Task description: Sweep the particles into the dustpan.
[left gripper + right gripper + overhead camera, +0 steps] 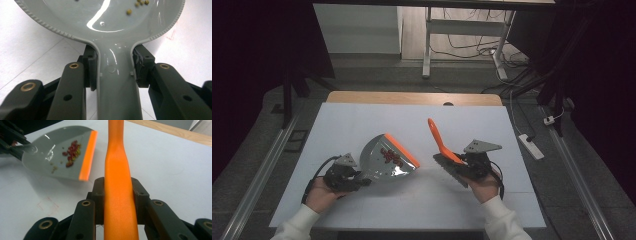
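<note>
A grey dustpan (384, 159) with an orange lip sits at the middle of the white table. Small red and yellow bits (390, 156) lie inside the pan, also seen as bits (71, 153) in the right gripper view. My left gripper (354, 179) is shut on the dustpan's grey handle (117, 82), its pads pressing both sides. My right gripper (468, 162) is shut on the orange handle (118, 187) of a small brush (447, 155). The brush's dark bristles (451, 170) rest near the table, and its handle points up and away to the left.
The white table (362, 120) has a wooden strip (412, 97) along its far edge. A desk frame and cables (472, 47) stand on the floor beyond. A white power strip (532, 146) lies off the right edge.
</note>
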`<state>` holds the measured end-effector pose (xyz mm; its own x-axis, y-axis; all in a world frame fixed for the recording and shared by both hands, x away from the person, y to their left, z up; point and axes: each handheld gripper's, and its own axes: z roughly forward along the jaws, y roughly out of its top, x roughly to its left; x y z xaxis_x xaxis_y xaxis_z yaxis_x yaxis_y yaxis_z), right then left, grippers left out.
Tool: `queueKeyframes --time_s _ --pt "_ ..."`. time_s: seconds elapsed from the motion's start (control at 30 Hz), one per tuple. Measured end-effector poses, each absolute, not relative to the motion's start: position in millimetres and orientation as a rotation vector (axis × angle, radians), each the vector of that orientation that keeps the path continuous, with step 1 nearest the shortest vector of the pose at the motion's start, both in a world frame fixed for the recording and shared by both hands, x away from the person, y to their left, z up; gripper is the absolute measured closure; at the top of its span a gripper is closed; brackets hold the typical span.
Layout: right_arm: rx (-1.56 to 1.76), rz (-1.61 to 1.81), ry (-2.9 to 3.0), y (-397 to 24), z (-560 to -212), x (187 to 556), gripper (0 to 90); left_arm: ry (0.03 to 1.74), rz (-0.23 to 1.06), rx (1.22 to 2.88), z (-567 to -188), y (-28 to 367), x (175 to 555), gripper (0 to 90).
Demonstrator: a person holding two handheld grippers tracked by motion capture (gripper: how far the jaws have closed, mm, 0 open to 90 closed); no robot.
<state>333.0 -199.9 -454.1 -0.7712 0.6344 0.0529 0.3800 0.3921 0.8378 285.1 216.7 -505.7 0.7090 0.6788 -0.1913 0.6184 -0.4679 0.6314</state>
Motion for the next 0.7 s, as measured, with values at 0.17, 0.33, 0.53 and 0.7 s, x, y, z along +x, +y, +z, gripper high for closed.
queueKeyframes --time_s 0.17,0.33,0.53,0.7 --pt "0.904 1.312 2.370 -211 -455 332 70.4 1.019 0.120 2.187 -506 220 282 61.7" --pt "0.909 1.295 2.365 -221 -455 330 70.4 1.061 0.128 2.164 -506 223 278 61.7" --pt "0.925 1.285 2.365 -231 -457 327 70.4 1.115 0.131 2.132 -508 225 273 61.7" --pt "0.933 1.297 2.362 -241 -458 325 70.4 1.151 0.132 2.106 -509 227 268 61.7"
